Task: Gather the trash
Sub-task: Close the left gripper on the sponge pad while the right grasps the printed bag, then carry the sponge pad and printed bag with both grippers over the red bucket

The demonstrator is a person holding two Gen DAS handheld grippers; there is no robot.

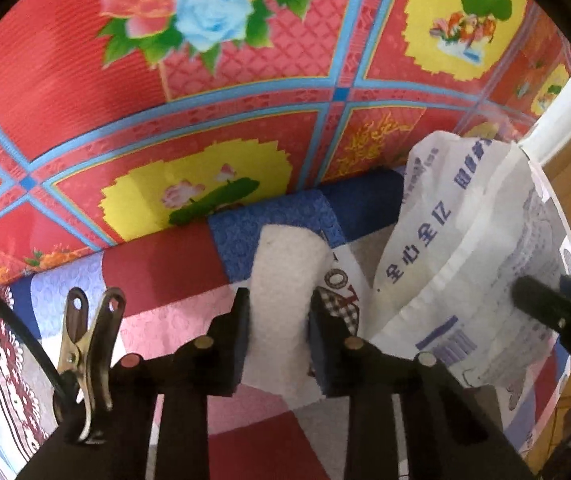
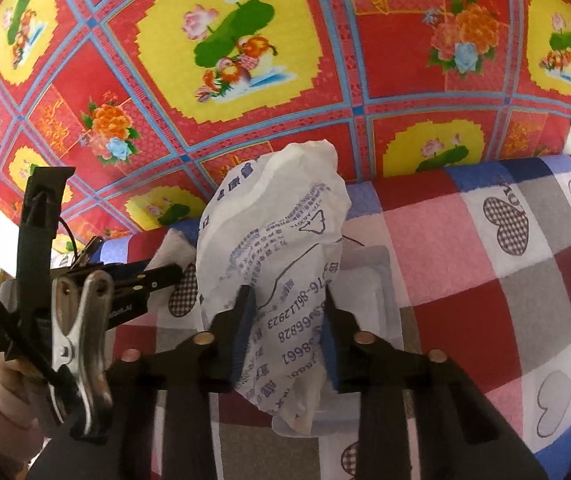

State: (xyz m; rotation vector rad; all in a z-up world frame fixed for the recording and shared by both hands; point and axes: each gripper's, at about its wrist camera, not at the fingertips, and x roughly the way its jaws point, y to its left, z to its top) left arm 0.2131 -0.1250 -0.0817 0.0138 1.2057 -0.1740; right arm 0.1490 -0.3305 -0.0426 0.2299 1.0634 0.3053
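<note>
While the left gripper (image 1: 279,334) pinches a white fluffy tissue wad (image 1: 285,280) lying lengthwise away from it, the right gripper (image 2: 287,320) clamps a crumpled white printed plastic bag (image 2: 281,248) standing upright over the checked patchwork blanket (image 2: 485,264).

Checked blanket (image 2: 525,264): open and flat along its right side, nothing standing there; free passage up to the back edge.

Back edge shut off by the upright floral cloth (image 2: 365,60), which rises right behind the blanket; no way through.

Middle of the blanket: printed white bag (image 2: 285,240) stands tall between the right gripper (image 2: 287,312) fingers and blocks the forward path. A flat pale tray (image 2: 377,280) lies just behind it.

Left of the bag: the left gripper (image 1: 279,328) with white tissue (image 1: 285,280) fills the gap, its fingers touching the tissue. Bag sits just beside on its right; little room between them.
</note>
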